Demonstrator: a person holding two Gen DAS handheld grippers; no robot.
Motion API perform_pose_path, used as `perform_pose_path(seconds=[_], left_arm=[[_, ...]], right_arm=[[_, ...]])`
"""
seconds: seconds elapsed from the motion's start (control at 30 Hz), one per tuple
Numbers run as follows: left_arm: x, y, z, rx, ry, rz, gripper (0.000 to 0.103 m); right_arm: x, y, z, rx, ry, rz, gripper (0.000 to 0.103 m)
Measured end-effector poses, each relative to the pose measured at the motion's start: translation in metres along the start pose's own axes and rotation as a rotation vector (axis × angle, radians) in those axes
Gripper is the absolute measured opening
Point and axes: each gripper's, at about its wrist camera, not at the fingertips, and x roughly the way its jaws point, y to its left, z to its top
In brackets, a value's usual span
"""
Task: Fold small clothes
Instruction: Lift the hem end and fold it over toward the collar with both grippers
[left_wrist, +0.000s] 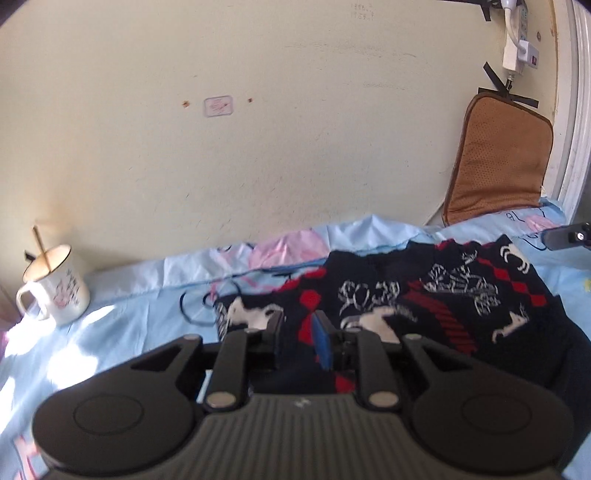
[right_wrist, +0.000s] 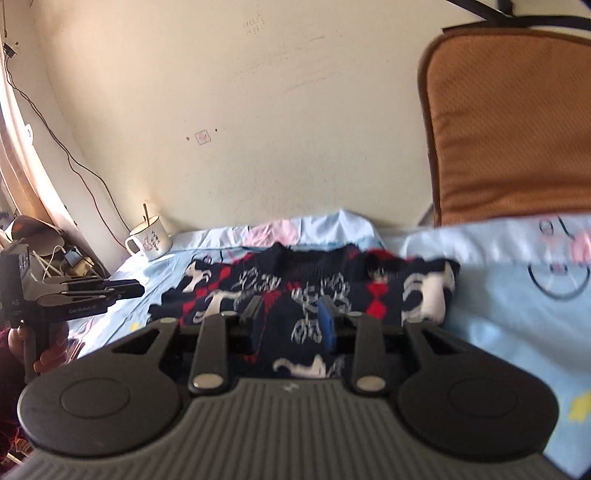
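Note:
A small dark navy sweater with red diamonds and white figures lies on the light blue bedsheet, collar towards the wall. My left gripper is open, jaws a little apart, low over the sweater's near left part. In the right wrist view the sweater lies ahead, its right side bunched up. My right gripper is open over the sweater's near edge, with cloth showing between the jaws. The left gripper shows at the left, held by a hand.
A white mug with a stick in it stands at the back left by the wall; it also shows in the right wrist view. A brown cushion leans on the wall at the back right. Cables and clutter lie at the left.

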Motion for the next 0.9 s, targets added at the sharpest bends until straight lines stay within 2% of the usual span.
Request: perform_pose_path(seconds=[0.03,0.07,0.1,0.2,0.23,0.27,0.33,0.37,0.4,0.47,0.5,0.53,0.6,0.7,0.8,0.9], left_arm=[[0.017,-0.002,0.014,0.006,0.01,-0.003,0.029],[0.035,-0.004,0.026,0.001,0.018,-0.002,0.046],[0.052,-0.006,0.035,-0.006,0.02,-0.004,0.059],[0.108,-0.014,0.051,-0.018,0.034,-0.001,0.062],[0.128,-0.014,0.053,-0.044,0.066,-0.032,0.063],[0.145,-0.015,0.054,-0.066,0.097,-0.054,0.064],[0.172,-0.02,0.052,-0.079,0.145,-0.046,0.063],[0.181,-0.021,0.051,-0.082,0.16,-0.043,0.058],[0.189,-0.021,0.051,-0.096,0.178,-0.047,0.047],[0.199,-0.02,0.05,-0.131,0.218,-0.067,0.031],[0.198,-0.021,0.05,-0.137,0.214,-0.062,0.017],[0.198,-0.022,0.051,-0.132,0.214,-0.069,0.011],[0.187,-0.026,0.052,-0.125,0.194,-0.052,0.009],[0.153,-0.025,0.051,-0.121,0.13,-0.055,0.009],[0.096,-0.021,0.045,-0.132,0.042,-0.081,0.009],[0.034,-0.022,0.028,-0.136,-0.046,-0.112,0.009]], right_arm=[[0.018,-0.008,0.015,-0.002,0.012,0.001,0.038],[0.036,-0.016,0.026,-0.004,0.029,-0.003,0.04],[0.053,-0.024,0.036,-0.008,0.05,-0.012,0.041],[0.099,-0.041,0.052,-0.009,0.128,-0.036,0.042],[0.113,-0.047,0.055,-0.011,0.156,-0.047,0.042],[0.123,-0.05,0.056,-0.009,0.178,-0.049,0.043],[0.144,-0.056,0.055,0.007,0.226,-0.024,0.043],[0.152,-0.057,0.055,0.005,0.244,-0.018,0.043],[0.159,-0.057,0.053,-0.005,0.266,-0.022,0.043],[0.177,-0.058,0.05,-0.021,0.326,-0.065,0.046],[0.184,-0.06,0.046,-0.015,0.348,-0.069,0.046],[0.186,-0.06,0.043,-0.014,0.354,-0.076,0.044],[0.18,-0.054,0.042,-0.021,0.323,-0.07,0.015],[0.141,-0.032,0.045,-0.056,0.233,-0.03,0.015],[0.087,-0.006,0.044,-0.072,0.155,-0.002,0.015],[0.021,0.032,0.026,-0.115,0.077,0.028,0.015]])
